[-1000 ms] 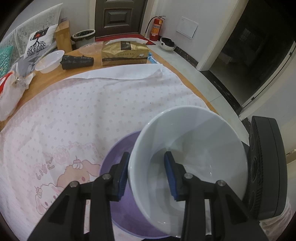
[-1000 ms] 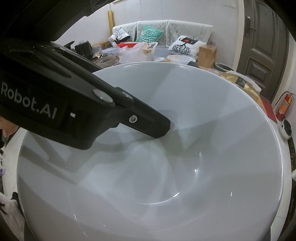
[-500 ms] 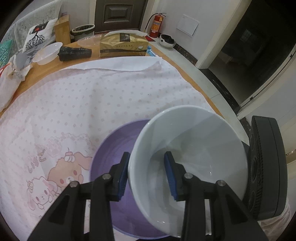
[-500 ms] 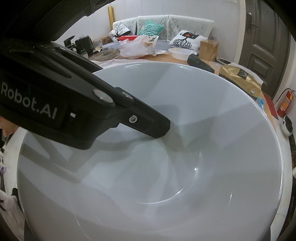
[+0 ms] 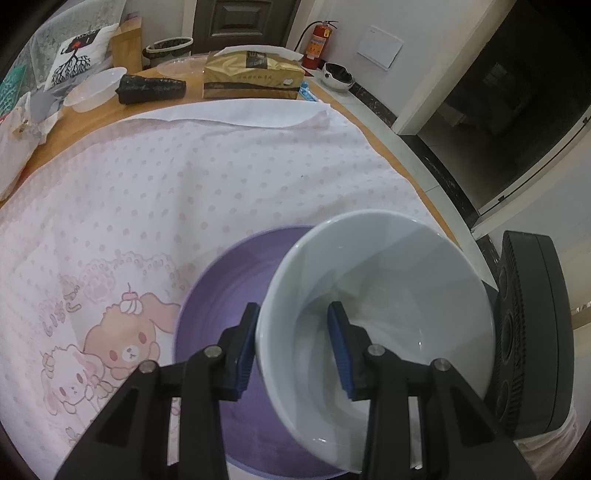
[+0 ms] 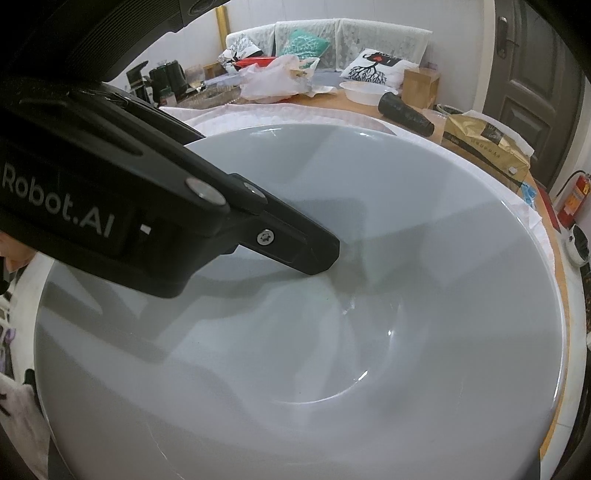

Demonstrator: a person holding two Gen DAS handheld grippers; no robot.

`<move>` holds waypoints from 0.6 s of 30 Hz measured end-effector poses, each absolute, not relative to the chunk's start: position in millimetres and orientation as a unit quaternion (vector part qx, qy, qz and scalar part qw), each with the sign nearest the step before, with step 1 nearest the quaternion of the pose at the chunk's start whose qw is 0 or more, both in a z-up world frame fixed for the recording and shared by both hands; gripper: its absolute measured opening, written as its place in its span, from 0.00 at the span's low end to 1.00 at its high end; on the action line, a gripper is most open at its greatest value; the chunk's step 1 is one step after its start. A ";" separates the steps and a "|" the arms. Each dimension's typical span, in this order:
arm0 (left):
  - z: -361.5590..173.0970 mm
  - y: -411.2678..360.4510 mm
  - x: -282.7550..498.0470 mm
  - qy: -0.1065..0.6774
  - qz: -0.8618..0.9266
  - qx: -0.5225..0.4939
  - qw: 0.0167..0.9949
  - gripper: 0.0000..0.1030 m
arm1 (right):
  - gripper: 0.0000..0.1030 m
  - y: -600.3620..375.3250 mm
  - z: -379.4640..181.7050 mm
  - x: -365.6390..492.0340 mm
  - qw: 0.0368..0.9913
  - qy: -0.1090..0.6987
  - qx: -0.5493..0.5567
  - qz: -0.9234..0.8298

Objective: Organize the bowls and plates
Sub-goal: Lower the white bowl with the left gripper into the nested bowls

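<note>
Here, closest in the left wrist view, the left gripper (image 5: 291,345) is clamped on the rim of a white bowl (image 5: 399,295): one blue-padded finger presses the outside of the wall, the other sits inside. The bowl is tilted, its opening facing up and toward the camera, and it fills the 4 o'clock part of the picture. Directly behind and beneath it, toward 7 o'clock, lies a purple plate (image 5: 221,280) on a white tablecloth (image 5: 147,177) dotted in pink and printed with cartoon animals. Whether bowl and plate touch cannot be told. At 3 o'clock, just beside the bowl, stands a dark device with a round ribbed face (image 5: 528,354).

In the right wrist view the same bowl (image 6: 369,295) fills nearly the whole frame, and the left gripper's black finger (image 6: 280,240) reaches into it from 9 o'clock. The right gripper's own fingers do not show, so its state cannot be told.

Farther off, toward 12 o'clock on the wooden table (image 5: 92,114), sit a gold tissue pack (image 5: 251,75), a black rolled bundle (image 5: 151,88) and a clear plastic bowl (image 5: 94,94). Beyond the table, a red fire extinguisher (image 5: 317,44) stands by a dark door (image 5: 240,18).
</note>
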State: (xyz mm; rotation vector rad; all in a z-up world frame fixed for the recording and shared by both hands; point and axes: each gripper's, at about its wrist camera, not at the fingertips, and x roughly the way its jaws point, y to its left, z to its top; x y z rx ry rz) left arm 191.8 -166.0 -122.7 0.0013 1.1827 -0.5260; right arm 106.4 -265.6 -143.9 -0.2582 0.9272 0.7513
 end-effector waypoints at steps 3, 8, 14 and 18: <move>-123.4 -164.5 192.5 0.551 -0.246 -0.001 0.797 0.33 | 0.98 -266.2 -144.6 105.8 0.819 0.435 -0.118 0.354; -124.5 -163.4 191.9 0.551 -0.247 -0.003 0.797 0.33 | 0.99 -266.7 -145.1 102.8 0.818 0.436 -0.121 0.354; -123.6 -163.6 192.8 0.552 -0.246 -0.002 0.797 0.33 | 0.99 -266.6 -144.5 105.1 0.818 0.437 -0.119 0.354; -119.4 -161.7 195.6 0.547 -0.243 -0.001 0.801 0.33 | 0.98 -266.1 -141.3 107.8 0.821 0.433 -0.118 0.353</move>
